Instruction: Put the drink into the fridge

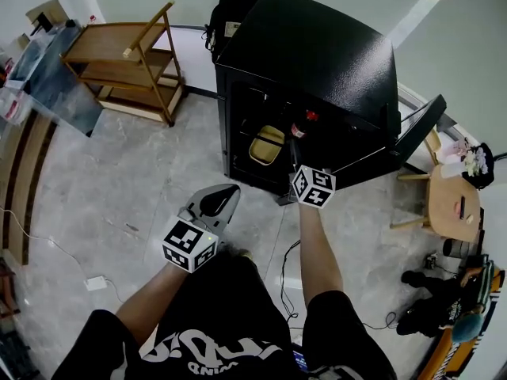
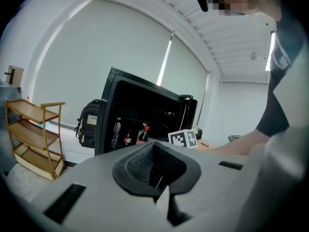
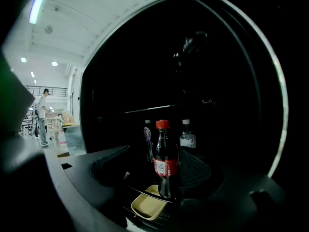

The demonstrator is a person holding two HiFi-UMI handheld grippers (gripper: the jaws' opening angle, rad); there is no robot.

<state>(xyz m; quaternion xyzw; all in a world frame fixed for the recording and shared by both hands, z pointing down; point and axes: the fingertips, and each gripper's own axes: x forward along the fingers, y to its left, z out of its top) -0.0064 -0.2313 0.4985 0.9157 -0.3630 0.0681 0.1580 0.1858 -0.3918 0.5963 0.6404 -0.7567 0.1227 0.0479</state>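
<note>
A cola bottle (image 3: 165,161) with a red cap stands upright on a shelf inside the open black fridge (image 1: 317,50). My right gripper (image 3: 153,172) reaches into the fridge and is open around the bottle. Its right pad (image 3: 195,170) is close to the bottle, and a gap shows on the left side. In the head view the cola bottle (image 1: 299,127) shows just beyond the right gripper (image 1: 297,153). My left gripper (image 1: 220,200) is shut and empty, held back in front of the fridge. Its closed jaws fill the lower left gripper view, where the left gripper (image 2: 157,170) points at the fridge (image 2: 140,112).
Two other bottles (image 3: 187,135) stand behind the cola. A yellow tray (image 3: 147,204) lies on the shelf below. The fridge door (image 1: 420,129) hangs open to the right. A backpack (image 1: 230,6) and a wooden shelf rack (image 1: 127,62) stand left of the fridge, a small wooden table (image 1: 451,204) at right.
</note>
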